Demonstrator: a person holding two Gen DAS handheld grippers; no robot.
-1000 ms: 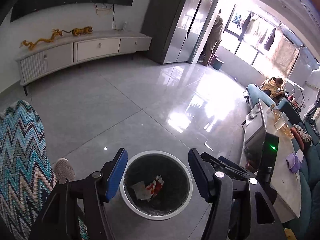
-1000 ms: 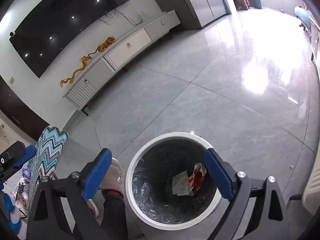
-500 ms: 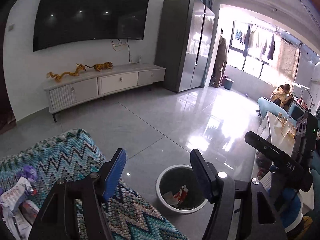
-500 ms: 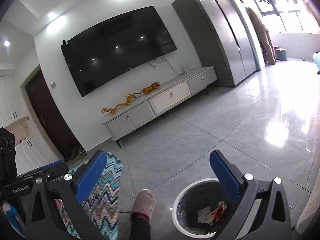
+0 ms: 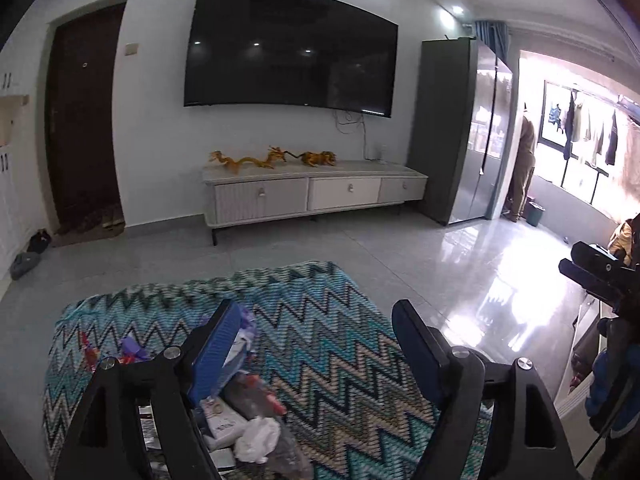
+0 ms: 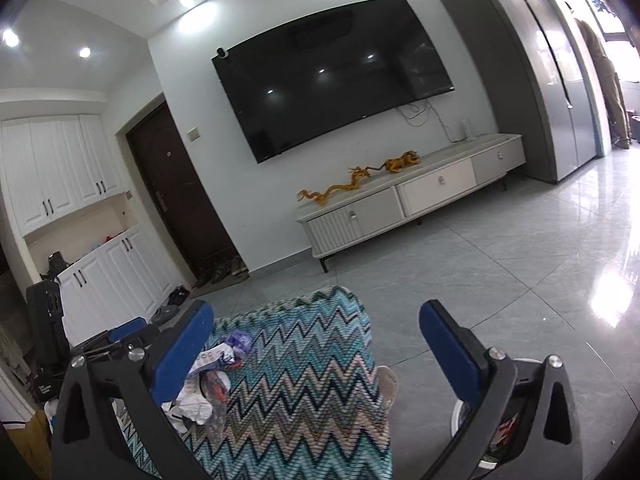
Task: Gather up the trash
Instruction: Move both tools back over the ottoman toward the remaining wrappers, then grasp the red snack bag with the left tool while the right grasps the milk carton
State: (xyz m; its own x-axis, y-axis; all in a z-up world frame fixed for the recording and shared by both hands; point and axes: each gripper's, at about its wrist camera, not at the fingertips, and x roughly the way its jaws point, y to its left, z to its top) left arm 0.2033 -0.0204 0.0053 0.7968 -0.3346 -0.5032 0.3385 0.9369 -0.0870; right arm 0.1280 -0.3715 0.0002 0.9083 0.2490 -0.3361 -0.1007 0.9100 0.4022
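A pile of trash (image 5: 240, 412) lies on the near left part of a surface covered by a blue zigzag cloth (image 5: 328, 352): crumpled white paper (image 5: 258, 438), wrappers and purple scraps. My left gripper (image 5: 316, 348) is open and empty above the cloth, its left finger over the pile. In the right wrist view the pile (image 6: 208, 384) lies at lower left. My right gripper (image 6: 320, 352) is open and empty over the cloth's right edge. The white-rimmed trash bin (image 6: 500, 432) shows partly behind the right finger, on the floor.
A white TV cabinet (image 5: 316, 196) with gold dragon figures stands under a wall TV (image 5: 288, 46). A grey fridge (image 5: 464, 132) stands at right, a person (image 5: 524, 164) beyond it. A dark door (image 5: 84, 120) and white cupboards (image 6: 60, 200) are at left. A slippered foot (image 6: 386, 384) stands beside the cloth.
Both grippers have lifted and swung left from over the bin to the cloth-covered surface with the trash pile. Both stay open and empty. The bin has dropped almost out of view.
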